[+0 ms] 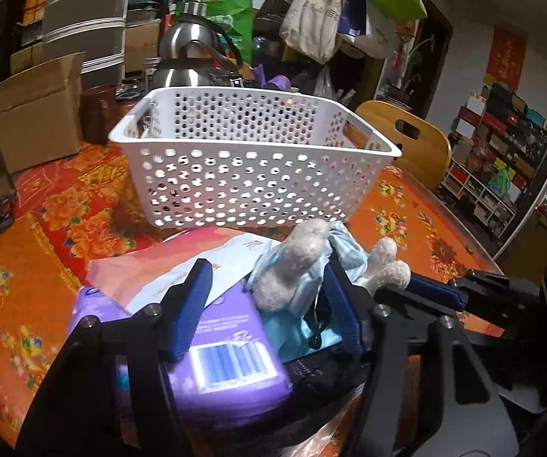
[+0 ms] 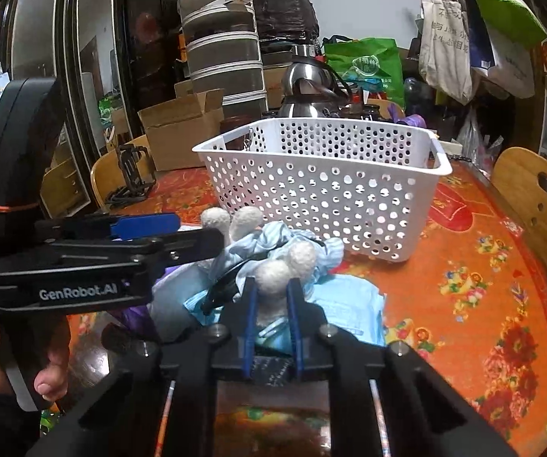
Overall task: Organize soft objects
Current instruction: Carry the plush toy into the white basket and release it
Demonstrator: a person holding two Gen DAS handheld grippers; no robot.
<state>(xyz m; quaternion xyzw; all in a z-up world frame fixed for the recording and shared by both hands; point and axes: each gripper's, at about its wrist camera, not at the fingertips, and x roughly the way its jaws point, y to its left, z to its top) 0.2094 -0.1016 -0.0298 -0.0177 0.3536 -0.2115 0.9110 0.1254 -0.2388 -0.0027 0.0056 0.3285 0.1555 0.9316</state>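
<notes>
A grey-white plush toy (image 1: pixel 292 262) in light blue striped cloth lies on a pile of soft packs in front of the white perforated basket (image 1: pixel 250 186). My left gripper (image 1: pixel 269 297) is open over a purple pack (image 1: pixel 220 365), with the toy's body beside its right finger. My right gripper (image 2: pixel 273 297) is shut on the plush toy's leg (image 2: pixel 273 278); the toy (image 2: pixel 296 255) lies just ahead. The basket (image 2: pixel 323 190) stands behind it. The left gripper (image 2: pixel 182 236) shows from the side at left.
A pink-and-blue flat pack (image 1: pixel 182 262) and a light blue pack (image 2: pixel 353 312) lie under the toy. A cardboard box (image 1: pixel 37 114), a steel kettle (image 1: pixel 193 57) and a wooden chair (image 1: pixel 407 137) stand around the orange floral table (image 2: pixel 483 297).
</notes>
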